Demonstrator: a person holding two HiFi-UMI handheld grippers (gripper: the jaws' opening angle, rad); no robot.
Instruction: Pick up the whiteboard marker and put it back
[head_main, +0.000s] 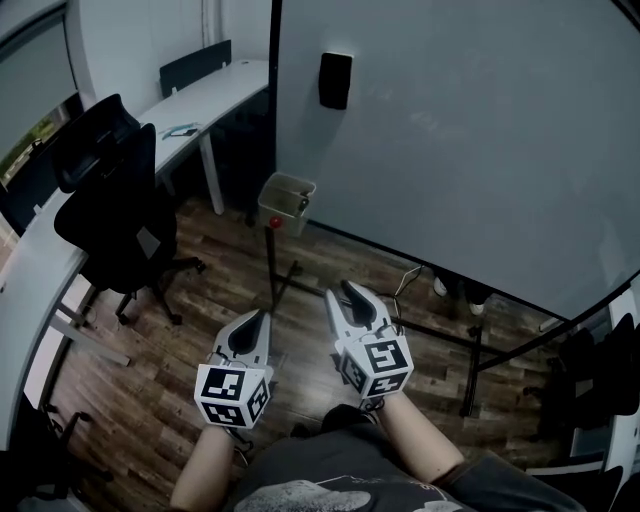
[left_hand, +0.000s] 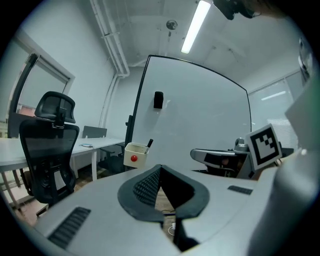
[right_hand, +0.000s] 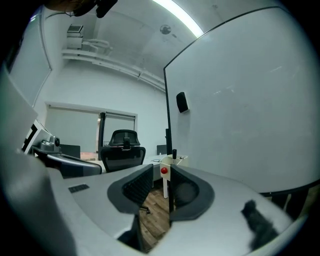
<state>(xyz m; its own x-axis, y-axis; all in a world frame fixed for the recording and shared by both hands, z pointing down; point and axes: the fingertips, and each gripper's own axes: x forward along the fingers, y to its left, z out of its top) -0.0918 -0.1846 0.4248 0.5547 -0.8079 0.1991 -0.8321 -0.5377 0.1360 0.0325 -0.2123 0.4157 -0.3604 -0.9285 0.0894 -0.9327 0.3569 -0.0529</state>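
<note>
The whiteboard marker (left_hand: 148, 144) is standing in the cream box (head_main: 287, 203) at roughly twelve o'clock. The left gripper (head_main: 263, 318) is pressing its empty jaws together. The right gripper (head_main: 350, 292) is holding its jaws slightly spread, empty.

Whiteboard marker (left_hand: 148, 144): dark, slim, only upper end visible. Stood in cream open-topped box (left_hand: 135, 154) with red dot on front. Leaned slightly toward the whiteboard (left_hand: 200, 115) side, tip projecting above the box rim. Box hung at lower left edge of whiteboard frame.
</note>
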